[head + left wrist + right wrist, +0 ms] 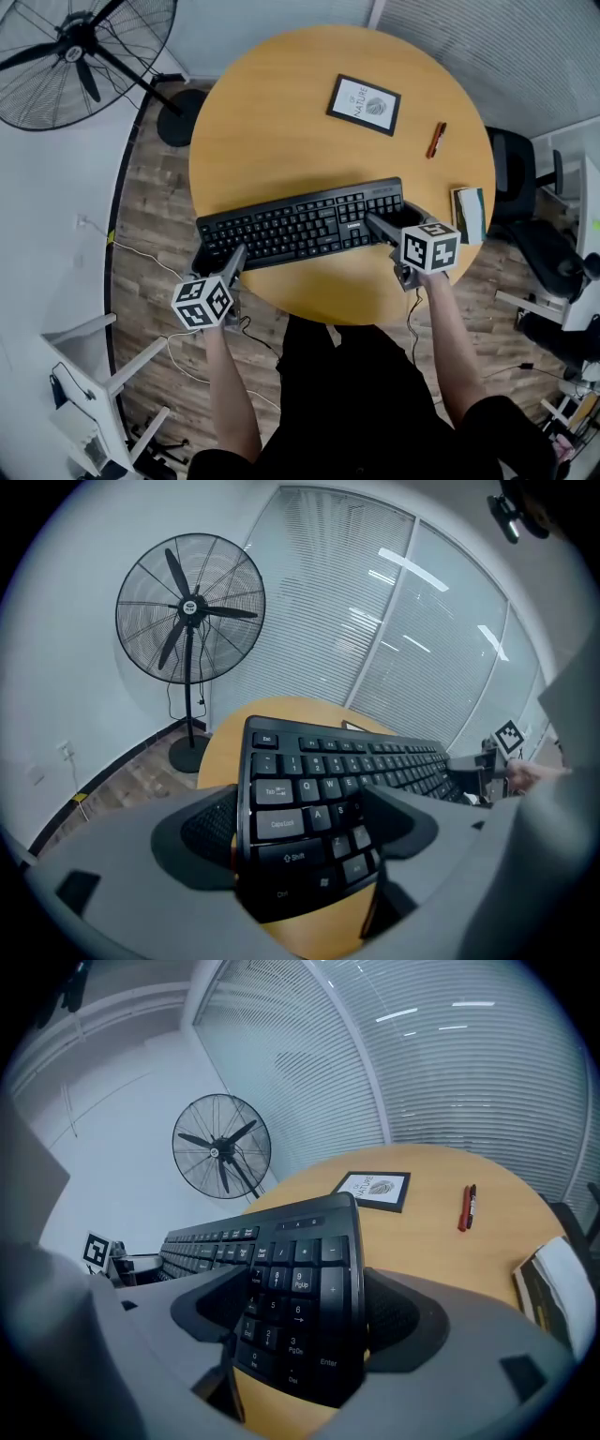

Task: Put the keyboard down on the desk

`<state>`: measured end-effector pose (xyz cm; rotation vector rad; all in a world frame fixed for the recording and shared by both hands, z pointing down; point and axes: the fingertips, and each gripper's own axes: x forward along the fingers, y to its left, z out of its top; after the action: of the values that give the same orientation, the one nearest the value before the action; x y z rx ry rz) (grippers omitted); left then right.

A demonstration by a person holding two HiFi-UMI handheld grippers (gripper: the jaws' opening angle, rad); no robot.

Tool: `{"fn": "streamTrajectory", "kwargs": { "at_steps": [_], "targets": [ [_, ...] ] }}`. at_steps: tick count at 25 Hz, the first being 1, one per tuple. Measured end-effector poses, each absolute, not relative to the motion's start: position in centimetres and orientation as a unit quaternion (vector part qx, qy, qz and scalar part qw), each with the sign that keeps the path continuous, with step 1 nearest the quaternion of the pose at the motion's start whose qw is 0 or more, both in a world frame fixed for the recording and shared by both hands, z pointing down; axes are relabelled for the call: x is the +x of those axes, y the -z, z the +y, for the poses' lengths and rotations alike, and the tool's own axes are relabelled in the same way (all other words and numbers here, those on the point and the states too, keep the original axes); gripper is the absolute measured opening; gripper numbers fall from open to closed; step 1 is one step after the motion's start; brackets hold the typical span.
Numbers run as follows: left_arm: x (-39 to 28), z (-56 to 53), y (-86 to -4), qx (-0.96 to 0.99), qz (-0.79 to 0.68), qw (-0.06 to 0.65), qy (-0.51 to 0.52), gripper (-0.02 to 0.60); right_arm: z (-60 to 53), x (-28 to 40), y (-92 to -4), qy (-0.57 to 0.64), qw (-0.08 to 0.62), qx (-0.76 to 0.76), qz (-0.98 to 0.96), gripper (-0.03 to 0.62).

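The round wooden counter [281,122] carries a framed print [364,104], a red pen [437,139] and, at its right edge, a book [469,214]; whether the keyboard [300,225] touches it is unclear

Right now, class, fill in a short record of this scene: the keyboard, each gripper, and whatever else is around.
Keyboard: black, over the round wooden desk, held at both ends
Left gripper: shut on its Shift-key end
Right gripper: shut on its number-pad end
Also on desk: framed picture, red pen, book
Floor: pedestal fan
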<state>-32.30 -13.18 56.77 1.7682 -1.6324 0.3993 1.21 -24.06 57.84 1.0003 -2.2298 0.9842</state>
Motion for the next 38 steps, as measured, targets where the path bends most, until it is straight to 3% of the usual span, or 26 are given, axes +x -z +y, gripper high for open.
{"fn": "streamTrajectory", "kwargs": {
  "at_steps": [9,38],
  "targets": [
    [-38.9,-18.4,-62.2,0.682,-0.604,0.377,-0.164,0.399,-28.3,-5.1,-62.3,-0.376,0.267,0.381,-0.801,0.379],
    [-38.1,-19.3,-68.6,0.673,-0.581,0.410,-0.203,0.399,-27.9,-3.9,-69.3,-0.415,0.287,0.396,-0.767,0.383]
  ]
}}
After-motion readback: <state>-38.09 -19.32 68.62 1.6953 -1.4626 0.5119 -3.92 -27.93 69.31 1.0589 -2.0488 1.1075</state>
